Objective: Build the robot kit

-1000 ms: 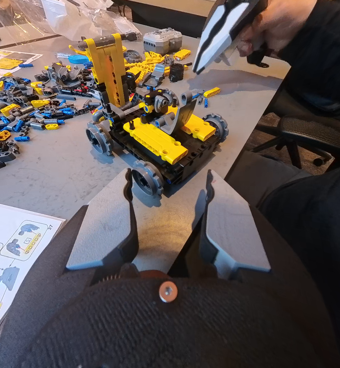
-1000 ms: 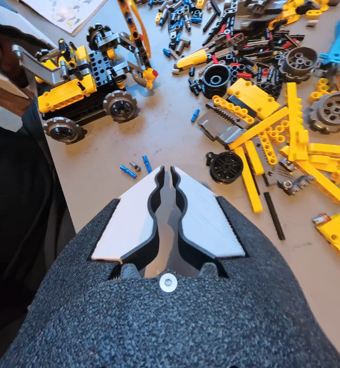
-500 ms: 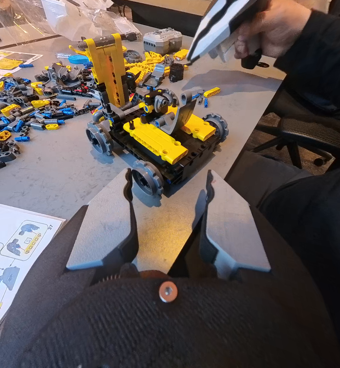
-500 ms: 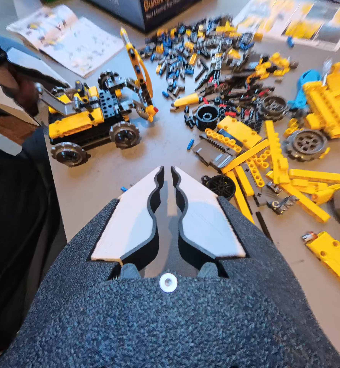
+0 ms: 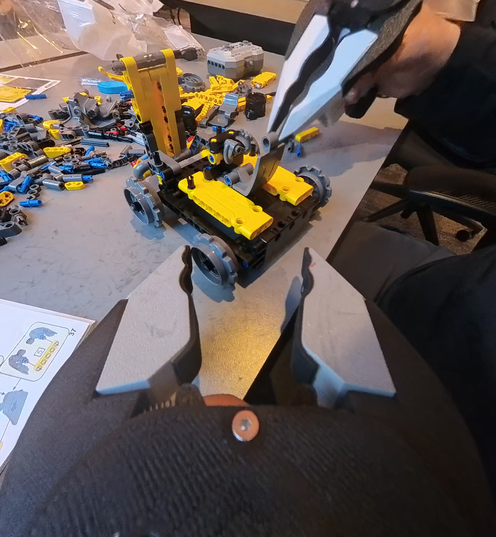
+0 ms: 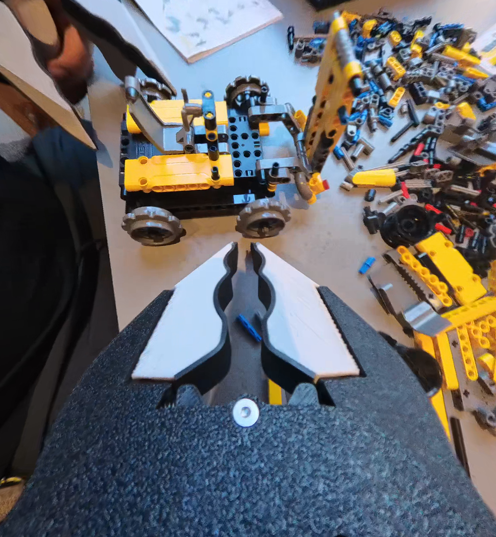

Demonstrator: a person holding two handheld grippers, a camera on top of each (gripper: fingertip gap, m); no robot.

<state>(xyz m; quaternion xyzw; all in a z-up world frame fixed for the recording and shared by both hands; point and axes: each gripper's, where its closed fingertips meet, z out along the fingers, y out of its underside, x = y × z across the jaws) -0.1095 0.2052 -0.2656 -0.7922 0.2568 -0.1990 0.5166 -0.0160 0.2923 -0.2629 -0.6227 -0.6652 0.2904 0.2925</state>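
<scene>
A yellow and black brick vehicle [image 5: 226, 200] with grey toothed wheels and an upright yellow mast [image 5: 153, 98] stands on the grey table near its right edge. My left gripper [image 5: 245, 255] is open and empty, its tips just short of the vehicle's near wheel [image 5: 214, 263]. My right gripper [image 6: 243, 246] is shut and empty, and hovers close beside the vehicle [image 6: 194, 165], tips near a wheel [image 6: 262, 222]. It also shows in the left wrist view [image 5: 277, 132], behind the grey curved panel [image 5: 265, 168]. A blue pin [image 6: 248, 328] lies on the table under the right gripper.
A spread of loose yellow, black, blue and grey parts [image 5: 37, 162] [image 6: 444, 145] covers the table beyond the vehicle. An open instruction booklet [image 5: 23, 363] lies at the near left. A grey block [image 5: 235, 61] and plastic bags [image 5: 110, 26] are at the back. A person's legs and an office chair [image 5: 458, 189] are past the table's right edge. One gripper's finger ends stand about 15 cm off the other's.
My right gripper has moved from above the loose parts to close beside the vehicle, still shut. My left gripper and the vehicle have not moved.
</scene>
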